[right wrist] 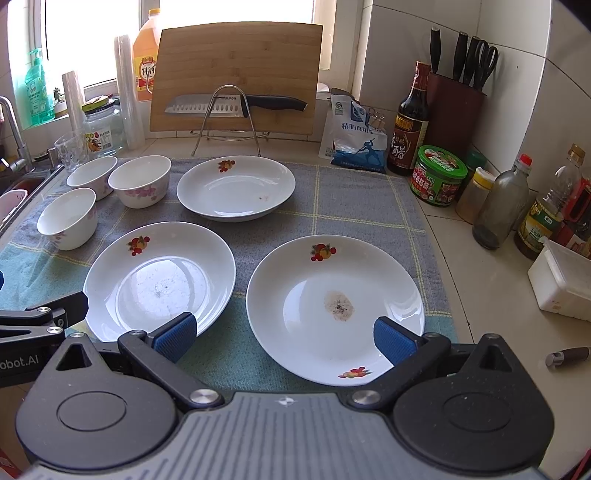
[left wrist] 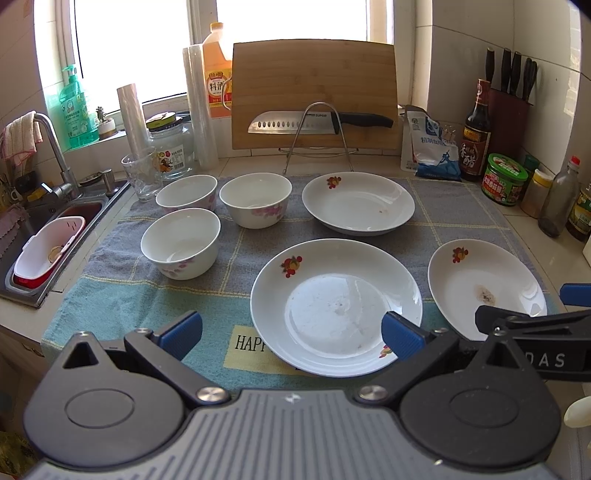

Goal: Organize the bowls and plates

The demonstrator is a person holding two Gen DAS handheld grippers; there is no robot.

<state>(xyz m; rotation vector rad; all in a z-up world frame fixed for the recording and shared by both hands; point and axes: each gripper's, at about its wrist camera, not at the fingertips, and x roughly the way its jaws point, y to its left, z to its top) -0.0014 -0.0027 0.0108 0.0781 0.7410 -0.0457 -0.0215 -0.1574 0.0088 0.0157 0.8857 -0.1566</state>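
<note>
Daylight pours through the blown-out window point(left wrist: 291, 18) behind the counter, glare shines on the white plates point(right wrist: 162, 280), focus is sharp, and fisheye bending darkens the corners.

3 plates, all white w/ red-orange fruit motifs on the rim: back plate point(right wrist: 236, 188), left plate point(right wrist: 159, 280), right plate point(right wrist: 334, 308); the right plate has a brownish smudge at centre. 3 bowls point(left wrist: 181, 242) white w/ pink flower prints on the outside. Cloth point(left wrist: 461, 206) under them: grey at the back, teal in front, thin pale-yellow grid lines, a cream panel w/ black lettering. Left gripper point(left wrist: 291, 332) & right gripper point(right wrist: 284, 332): black arms, blue pads, grey ribbed body. Cutting board point(right wrist: 236, 74) tan bamboo grain. Knife point(left wrist: 317, 122) silver blade w/ dimples, black handle. Jar point(right wrist: 437, 173) w/ green lid, red label. Big jug point(left wrist: 218, 74) orange.
</note>
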